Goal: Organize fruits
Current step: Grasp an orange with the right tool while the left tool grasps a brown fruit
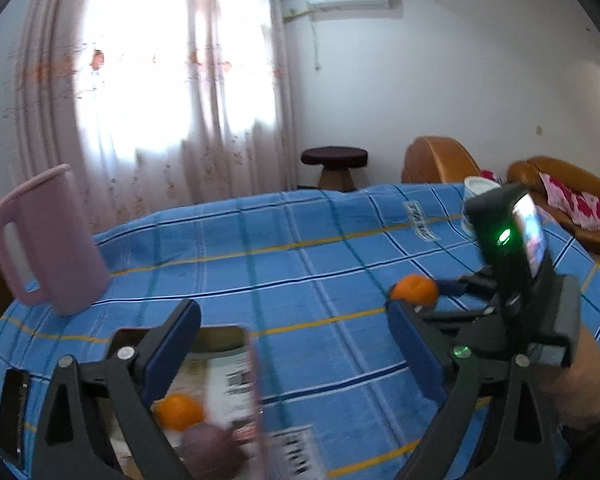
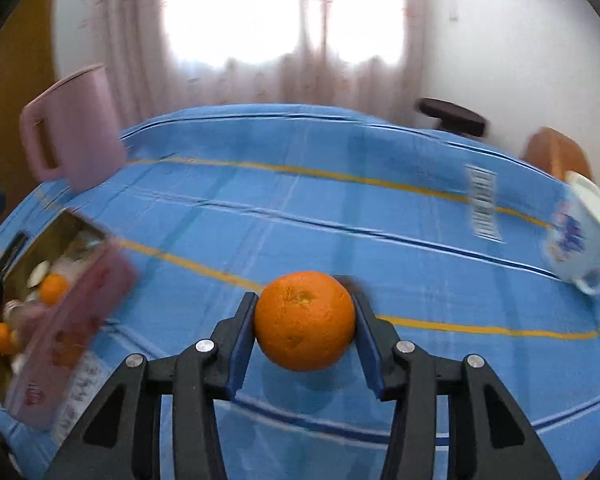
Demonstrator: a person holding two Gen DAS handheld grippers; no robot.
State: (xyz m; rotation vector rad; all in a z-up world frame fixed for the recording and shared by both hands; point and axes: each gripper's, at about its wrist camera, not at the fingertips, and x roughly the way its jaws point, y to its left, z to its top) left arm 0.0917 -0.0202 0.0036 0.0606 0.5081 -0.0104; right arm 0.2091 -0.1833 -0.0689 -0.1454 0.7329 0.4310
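Note:
My right gripper (image 2: 304, 300) is shut on an orange (image 2: 305, 320), with both blue pads against its sides, just above the blue checked tablecloth (image 2: 340, 208). The left wrist view shows that same orange (image 1: 414, 289) at the right. My left gripper (image 1: 292, 312) stands wide open with nothing between its fingers. Below its left finger lies an open box (image 1: 224, 344) holding an orange (image 1: 179, 412) and a purplish round fruit (image 1: 210, 448). In the right wrist view the box (image 2: 72, 320) sits at the left edge with small oranges (image 2: 54, 288) inside.
A pink jug (image 1: 48, 240) stands at the table's far left. A white mug with a blue pattern (image 2: 580, 236) sits at the right. A dark stool (image 1: 334, 158) and a brown sofa (image 1: 564, 184) lie beyond the table. A hand (image 1: 580, 380) holds the right gripper.

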